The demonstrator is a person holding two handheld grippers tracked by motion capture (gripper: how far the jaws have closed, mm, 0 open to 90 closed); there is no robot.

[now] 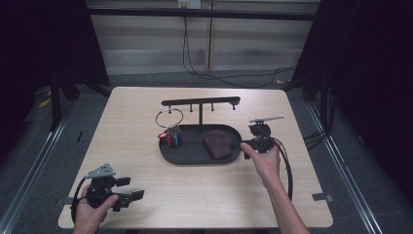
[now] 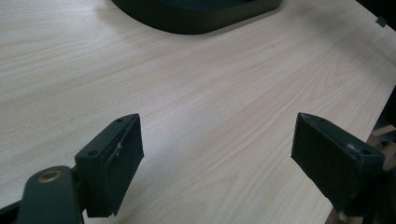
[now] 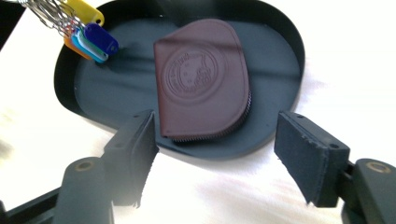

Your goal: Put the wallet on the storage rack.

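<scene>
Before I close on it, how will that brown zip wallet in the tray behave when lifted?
The wallet looks like embossed leather, so probably light and slightly bendy, not fragile. It lies flat in the tray, so the right hand-held gripper, jaws open, may need to catch its zippered edge.

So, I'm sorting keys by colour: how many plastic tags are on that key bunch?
4, bunched at the tray's far-left end: yellow tag on top, dark blue tag, light teal tag, orange tag lowest. More may hide behind.

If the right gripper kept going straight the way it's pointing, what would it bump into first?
Probably the near rim of the black oval tray, then the brown zipped leather pouch lying in it. The right gripper is open and aimed at the pouch; its height above the rim is unclear.
</scene>
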